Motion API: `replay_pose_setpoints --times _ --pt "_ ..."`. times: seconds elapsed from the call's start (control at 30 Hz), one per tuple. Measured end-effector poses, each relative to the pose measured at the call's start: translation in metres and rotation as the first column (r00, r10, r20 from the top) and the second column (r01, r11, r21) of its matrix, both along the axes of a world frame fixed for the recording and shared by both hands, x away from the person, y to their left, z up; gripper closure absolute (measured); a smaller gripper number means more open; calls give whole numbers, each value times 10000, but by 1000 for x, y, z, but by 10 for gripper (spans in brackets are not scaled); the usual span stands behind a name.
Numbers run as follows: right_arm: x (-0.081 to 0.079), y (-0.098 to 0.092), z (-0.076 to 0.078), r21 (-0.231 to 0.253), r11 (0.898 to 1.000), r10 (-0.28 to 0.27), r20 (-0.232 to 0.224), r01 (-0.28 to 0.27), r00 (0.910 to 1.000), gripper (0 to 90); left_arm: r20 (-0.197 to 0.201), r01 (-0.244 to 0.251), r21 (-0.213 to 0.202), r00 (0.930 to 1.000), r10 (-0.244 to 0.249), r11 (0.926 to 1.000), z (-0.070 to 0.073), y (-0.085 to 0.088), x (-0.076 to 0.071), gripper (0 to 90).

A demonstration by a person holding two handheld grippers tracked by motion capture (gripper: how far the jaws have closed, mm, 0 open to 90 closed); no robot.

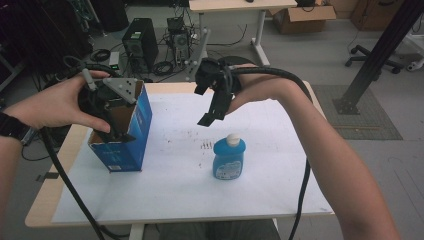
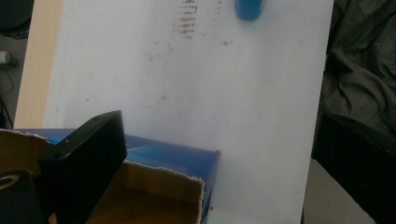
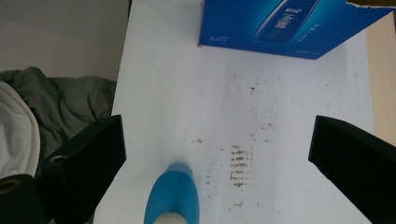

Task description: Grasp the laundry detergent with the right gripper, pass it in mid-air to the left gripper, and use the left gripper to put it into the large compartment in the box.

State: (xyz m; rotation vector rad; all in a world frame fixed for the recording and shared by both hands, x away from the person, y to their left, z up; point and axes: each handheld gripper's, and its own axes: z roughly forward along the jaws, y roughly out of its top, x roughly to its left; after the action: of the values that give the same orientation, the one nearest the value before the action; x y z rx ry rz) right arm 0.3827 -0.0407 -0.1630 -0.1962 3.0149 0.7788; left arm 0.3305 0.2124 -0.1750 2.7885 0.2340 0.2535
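2 claws work from the high view: left claw [image 1: 116,131] straddles the box [image 1: 125,145] wall, right claw [image 1: 212,114] empty, above the bottle [image 1: 229,159] on the counter [image 1: 165,195]. Left gripper view: wide, seemingly unclamped. Right gripper view: spread; off-centre descent could topple it.

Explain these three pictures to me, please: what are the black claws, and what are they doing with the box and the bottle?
A person holds a hand tool with two black jaws in each hand. The top picture looks down on the table from above; the other two come from cameras riding on each tool. The left gripper is at the torn-open top of an upright blue box, one jaw inside, jaws apart, not squeezing it. The right gripper hangs open above a blue bottle with a white cap. The bottle stands on the white sheet, and nothing is held.
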Motion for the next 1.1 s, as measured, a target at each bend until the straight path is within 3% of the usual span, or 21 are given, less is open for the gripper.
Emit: replay_pose_setpoints --times 0.1,0.5,0.7,0.9,1.1 --pt "1 -20 -1 419 9991 -23 -43 25 10000 34 7 -32 4 10000 32 10000 1 -3 1 39" --pt "2 -70 -16 1454 9887 -356 -112 369 9993 27 -17 -61 31 10000 61 10000 -3 -12 3 39" --pt "0 -96 -32 2025 9780 -447 -312 501 9985 24 -124 -83 45 9999 84 10000 -7 -14 3 39" --pt "-3 -108 -47 2475 9675 -422 -401 508 9983 21 -144 -136 -17 9998 136 9999 -9 -13 2 39" --pt "-5 -121 -72 2860 9560 -509 -595 659 9969 22 -219 -175 28 9996 175 9998 -14 -15 2 39"
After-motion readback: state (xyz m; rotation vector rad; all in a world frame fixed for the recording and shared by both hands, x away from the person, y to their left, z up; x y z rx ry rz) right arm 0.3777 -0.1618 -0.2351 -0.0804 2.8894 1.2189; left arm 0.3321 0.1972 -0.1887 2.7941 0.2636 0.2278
